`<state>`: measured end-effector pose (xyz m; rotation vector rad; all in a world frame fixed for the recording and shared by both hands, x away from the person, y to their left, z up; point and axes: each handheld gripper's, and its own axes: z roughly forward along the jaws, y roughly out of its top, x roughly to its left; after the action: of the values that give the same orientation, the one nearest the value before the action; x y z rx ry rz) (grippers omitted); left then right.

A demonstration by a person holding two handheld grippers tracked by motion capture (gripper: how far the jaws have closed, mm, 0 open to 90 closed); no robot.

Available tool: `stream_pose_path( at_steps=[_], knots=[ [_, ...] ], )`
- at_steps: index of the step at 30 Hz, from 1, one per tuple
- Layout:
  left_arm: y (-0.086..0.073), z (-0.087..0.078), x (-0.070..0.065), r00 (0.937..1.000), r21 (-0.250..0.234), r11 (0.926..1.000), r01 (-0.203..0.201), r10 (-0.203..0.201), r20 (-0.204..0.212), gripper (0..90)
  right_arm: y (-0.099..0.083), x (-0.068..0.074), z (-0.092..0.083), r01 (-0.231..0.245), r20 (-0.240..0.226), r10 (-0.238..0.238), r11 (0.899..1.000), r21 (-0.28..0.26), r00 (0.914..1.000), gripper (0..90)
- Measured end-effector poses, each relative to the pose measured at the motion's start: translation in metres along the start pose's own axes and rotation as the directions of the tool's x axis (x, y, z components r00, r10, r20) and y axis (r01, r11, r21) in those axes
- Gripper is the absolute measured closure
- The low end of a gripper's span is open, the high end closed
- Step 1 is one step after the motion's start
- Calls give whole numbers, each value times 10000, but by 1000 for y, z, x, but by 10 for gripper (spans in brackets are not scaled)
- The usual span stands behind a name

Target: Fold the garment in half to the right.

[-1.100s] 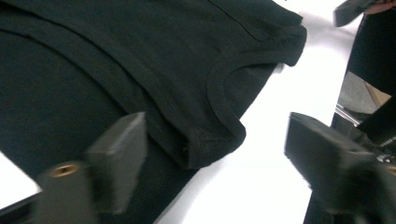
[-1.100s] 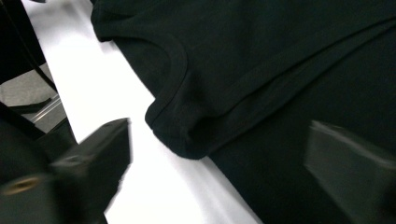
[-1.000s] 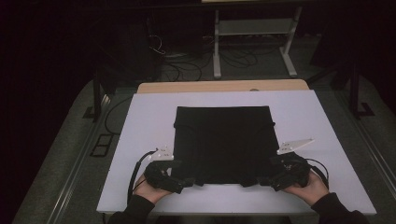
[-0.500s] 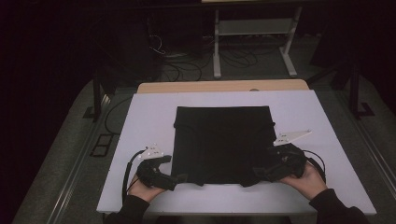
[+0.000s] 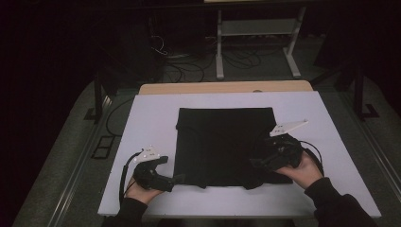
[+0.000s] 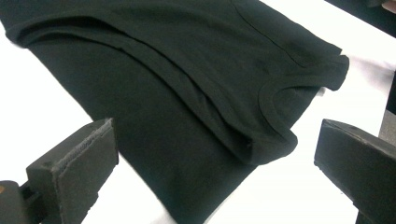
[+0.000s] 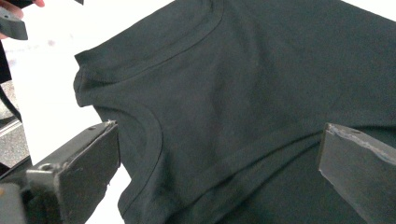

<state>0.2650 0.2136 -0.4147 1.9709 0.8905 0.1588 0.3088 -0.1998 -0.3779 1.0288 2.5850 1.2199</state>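
Two grippers: both over the near edge of the shirt (image 5: pixel 222 144)
Shirt: black, folded flat, middle of white bench (image 5: pixel 142 118)
Left gripper (image 5: pixel 174 179): jaws wide, nothing between, at near-left corner
Right gripper (image 5: pixel 253 158): jaws wide, above cloth

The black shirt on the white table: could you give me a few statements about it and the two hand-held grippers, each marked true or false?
1. The black shirt lies folded on the white table. True.
2. The left hand-held gripper is clamped shut on the shirt. False: its jaws stand wide open, touching nothing.
3. The right hand-held gripper hovers over the shirt with open jaws. True.
4. The shirt's neckline lies at the far edge of the table. False: it is on the person's side.
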Motion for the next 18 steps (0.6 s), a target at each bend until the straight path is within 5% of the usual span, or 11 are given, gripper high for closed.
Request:
stream_pose_path(
  at_steps=[18],
  knots=[
    [-6,-9,7,9992,-421,9991,-23,6,-408,0,37,-5,17,449,99,-449,9990,-20,9989,0]
  ],
)
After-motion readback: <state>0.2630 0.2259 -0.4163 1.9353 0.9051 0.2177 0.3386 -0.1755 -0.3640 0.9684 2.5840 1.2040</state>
